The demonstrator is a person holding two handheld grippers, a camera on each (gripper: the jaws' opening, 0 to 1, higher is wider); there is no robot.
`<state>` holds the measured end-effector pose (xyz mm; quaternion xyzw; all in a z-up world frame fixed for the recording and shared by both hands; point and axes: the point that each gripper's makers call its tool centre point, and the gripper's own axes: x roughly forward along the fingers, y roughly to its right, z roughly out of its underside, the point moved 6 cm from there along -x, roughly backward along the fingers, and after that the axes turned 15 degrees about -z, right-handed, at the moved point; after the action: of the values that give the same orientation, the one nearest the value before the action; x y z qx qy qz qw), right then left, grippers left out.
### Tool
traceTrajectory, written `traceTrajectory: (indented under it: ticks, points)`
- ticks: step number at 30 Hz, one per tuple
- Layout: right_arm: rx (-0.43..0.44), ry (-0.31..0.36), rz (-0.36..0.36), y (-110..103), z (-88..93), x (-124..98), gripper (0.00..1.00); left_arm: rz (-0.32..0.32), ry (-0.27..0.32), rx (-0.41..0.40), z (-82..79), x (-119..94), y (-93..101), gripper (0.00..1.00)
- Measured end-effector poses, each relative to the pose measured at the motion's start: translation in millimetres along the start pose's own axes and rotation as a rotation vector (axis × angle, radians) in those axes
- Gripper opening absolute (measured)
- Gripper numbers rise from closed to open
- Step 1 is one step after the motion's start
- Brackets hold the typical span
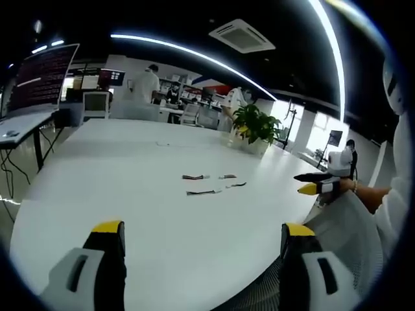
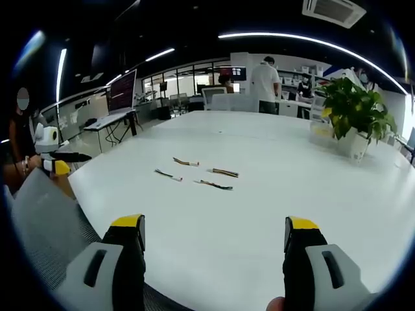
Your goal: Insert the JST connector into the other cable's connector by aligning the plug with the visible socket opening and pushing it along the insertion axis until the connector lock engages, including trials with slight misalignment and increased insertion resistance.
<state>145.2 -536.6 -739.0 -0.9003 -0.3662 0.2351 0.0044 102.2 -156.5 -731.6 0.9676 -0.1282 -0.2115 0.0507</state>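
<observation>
JST cables [image 1: 206, 184] lie loose in a small cluster mid-table [image 1: 130, 168], well beyond both grippers. Left gripper [image 1: 204, 240] and right gripper [image 2: 214, 236] hover at the near edge, jaws wide apart and empty, apparently poised to reach.

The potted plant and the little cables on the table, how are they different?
The potted plant stands upright; the cables lie flat. The plant is big, green and leafy; the cables are thin, short and dark. The plant sits by the table's far edge; the four cables are grouped nearer the middle, apart from each other. Both rest on the same white table, untouched by either gripper.
</observation>
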Motion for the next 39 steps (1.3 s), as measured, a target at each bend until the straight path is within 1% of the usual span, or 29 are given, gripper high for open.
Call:
traceTrajectory:
  ticks: [4,7,12,17,20,26,29,32,35,39]
  points:
    - [0.0,-0.003,0.0,-0.1,0.2,0.3,0.87,0.001,-0.009,-0.004,0.4,2.2,-1.2,0.99]
    - [0.001,-0.007,-0.002,-0.2,0.6,0.6,0.87,-0.002,-0.017,0.007,1.0,3.4,-1.6,0.99]
    - [-0.02,-0.026,-0.013,-1.7,0.6,2.3,0.87,-0.001,-0.02,0.004,1.3,3.4,-2.1,0.99]
    - [-0.011,-0.025,-0.016,-1.3,0.7,2.6,0.87,-0.001,-0.036,0.018,2.5,4.4,-2.4,0.99]
    - [-0.023,-0.031,-0.016,-1.7,0.0,2.7,0.88,0.0,-0.03,0.013,1.8,4.4,-3.0,0.99]
    - [-0.049,-0.045,-0.027,-2.8,-1.3,4.7,0.88,0.001,-0.035,0.04,1.2,6.2,-3.8,0.99]
    - [-0.048,-0.047,-0.032,-2.8,-1.4,5.1,0.88,0.01,-0.042,0.049,1.1,7.7,-3.2,0.99]
    - [-0.06,-0.054,-0.026,-1.3,-2.0,4.9,0.88,0.01,-0.047,0.078,0.5,9.7,-3.2,0.99]
    - [-0.065,-0.055,-0.024,0.2,-3.6,6.0,0.88,0.02,-0.047,0.07,-1.3,11.5,-2.3,0.99]
    - [-0.075,-0.059,-0.026,1.9,-5.6,8.0,0.88,0.017,-0.048,0.084,-3.1,13.5,-3.7,0.99]
